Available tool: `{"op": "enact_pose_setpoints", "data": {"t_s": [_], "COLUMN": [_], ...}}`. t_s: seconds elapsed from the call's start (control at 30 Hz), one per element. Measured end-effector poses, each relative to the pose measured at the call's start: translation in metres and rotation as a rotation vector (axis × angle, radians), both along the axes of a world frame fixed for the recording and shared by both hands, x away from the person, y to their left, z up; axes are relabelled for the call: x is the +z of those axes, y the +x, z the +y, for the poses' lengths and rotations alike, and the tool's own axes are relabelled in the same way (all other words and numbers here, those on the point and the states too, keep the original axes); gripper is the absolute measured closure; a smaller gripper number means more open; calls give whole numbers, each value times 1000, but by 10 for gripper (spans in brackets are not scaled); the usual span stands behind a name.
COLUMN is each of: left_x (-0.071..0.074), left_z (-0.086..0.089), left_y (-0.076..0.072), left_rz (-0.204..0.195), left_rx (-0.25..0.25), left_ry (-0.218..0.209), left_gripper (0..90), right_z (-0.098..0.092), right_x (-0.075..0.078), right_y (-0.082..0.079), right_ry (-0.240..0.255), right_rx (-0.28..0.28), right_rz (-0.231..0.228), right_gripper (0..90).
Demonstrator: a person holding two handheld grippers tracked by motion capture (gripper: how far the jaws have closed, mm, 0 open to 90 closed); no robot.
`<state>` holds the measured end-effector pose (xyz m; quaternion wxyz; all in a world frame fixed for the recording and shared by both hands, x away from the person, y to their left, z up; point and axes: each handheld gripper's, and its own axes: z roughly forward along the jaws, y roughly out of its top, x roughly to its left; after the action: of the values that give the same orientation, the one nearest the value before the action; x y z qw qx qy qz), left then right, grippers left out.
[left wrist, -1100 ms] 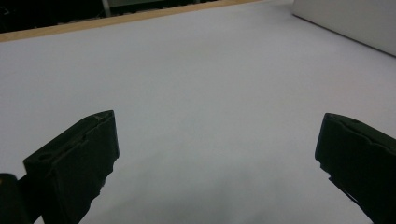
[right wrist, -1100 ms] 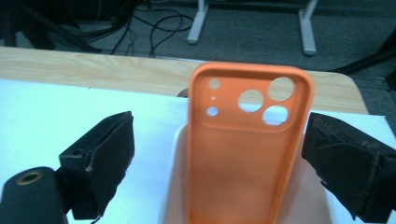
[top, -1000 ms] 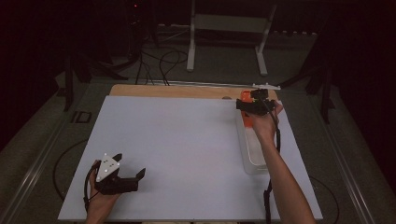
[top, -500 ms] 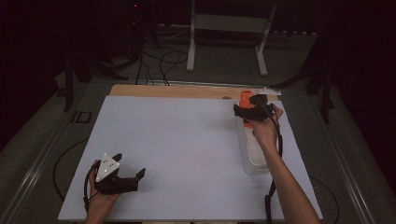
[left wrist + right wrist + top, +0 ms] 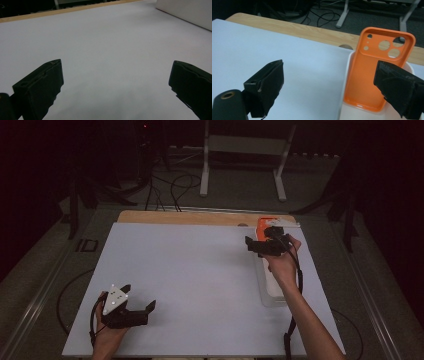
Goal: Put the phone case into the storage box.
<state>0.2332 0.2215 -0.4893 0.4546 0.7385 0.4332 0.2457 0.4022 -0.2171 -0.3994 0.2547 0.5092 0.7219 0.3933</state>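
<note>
Resting near edge: left gripper [image 5: 145, 312], jaws wide apart, holding nothing, low over the white table [image 5: 190, 280].
Right gripper [image 5: 255, 245]: jaws wide apart, holding nothing.
Orange phone case [image 5: 377, 72]: leaning in the clear tray [image 5: 267, 292], just beside right gripper.

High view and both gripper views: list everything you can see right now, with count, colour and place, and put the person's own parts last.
Phone case: one, orange, leaning in the tray's far end, camera cut-outs at the top.
Tray: one, clear or whitish, long, at the right edge of the white sheet.
White sheet: one, covering most of the table.
Wooden table edge: one strip, light brown, along the far side.
Metal stand: one, pale, on the floor beyond the table.
Cables: several, black, on the floor by the stand.
Left tongs: one, black with a grey plate, near left corner, open, nothing between them.
Right tongs: one, black, open, over the tray's far end.
Forearms: two, entering from the bottom.
</note>
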Motion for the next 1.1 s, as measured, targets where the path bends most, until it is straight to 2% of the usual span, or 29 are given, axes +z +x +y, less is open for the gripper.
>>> {"op": "enact_pose_setpoints", "data": {"t_s": [0.57,0.9,1.1], "left_x": [0,0,0], "left_z": [0,0,0], "left_y": [0,0,0], "left_rz": [0,-1,-3], "left_rx": [-1,0,1], "left_ry": [-1,-6,-7], "left_gripper": [4,4,4], "right_z": [8,12,12], "right_x": [-1,-1,-5], "right_y": [-31,-53,-64], "right_ry": [24,80,79], "right_rx": [82,147,169], "right_rz": [-25,-62,-90], "right_gripper": [93,94,94]}}
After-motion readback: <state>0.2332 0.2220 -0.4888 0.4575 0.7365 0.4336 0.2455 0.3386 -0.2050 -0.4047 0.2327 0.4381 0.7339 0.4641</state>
